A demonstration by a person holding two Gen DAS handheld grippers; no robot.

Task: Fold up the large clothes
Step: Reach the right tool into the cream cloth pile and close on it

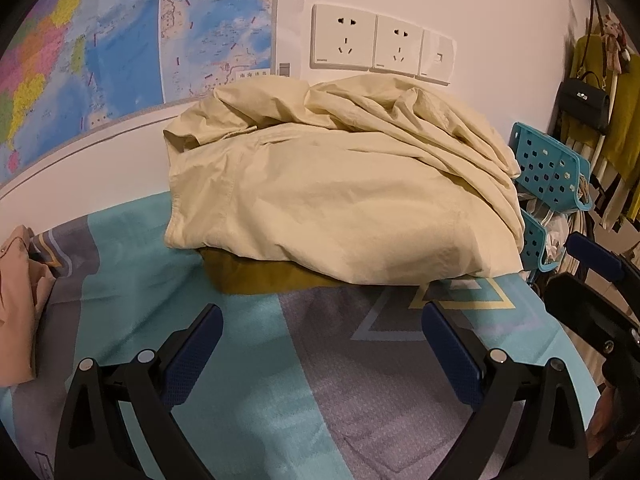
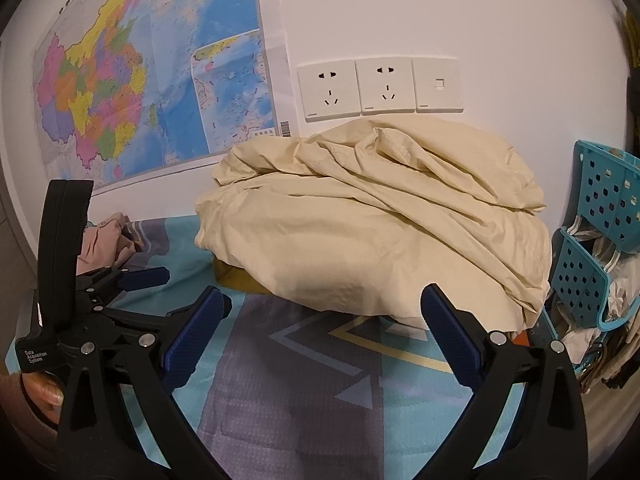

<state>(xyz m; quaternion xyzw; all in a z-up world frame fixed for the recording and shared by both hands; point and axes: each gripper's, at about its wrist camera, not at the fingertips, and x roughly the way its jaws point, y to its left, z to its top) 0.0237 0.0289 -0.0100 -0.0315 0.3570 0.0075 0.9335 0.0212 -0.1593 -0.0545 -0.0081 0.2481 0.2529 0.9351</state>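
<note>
A large cream garment [image 1: 340, 184] lies crumpled in a heap on the patterned bedsheet [image 1: 140, 280], against the wall. It rests on a folded olive-brown cloth [image 1: 260, 278]. My left gripper [image 1: 322, 322] is open and empty, a short way in front of the heap. My right gripper [image 2: 324, 306] is open and empty too, just before the same cream heap [image 2: 380, 220]; the olive cloth [image 2: 236, 278] peeks out beneath. The left gripper also shows at the left of the right wrist view [image 2: 132, 280].
A pink garment [image 1: 16, 304] lies at the left on the sheet, also in the right wrist view [image 2: 104, 244]. A teal perforated rack [image 1: 552, 172] stands at the right bed edge. A wall map [image 2: 140, 80] and sockets [image 2: 380, 88] are behind.
</note>
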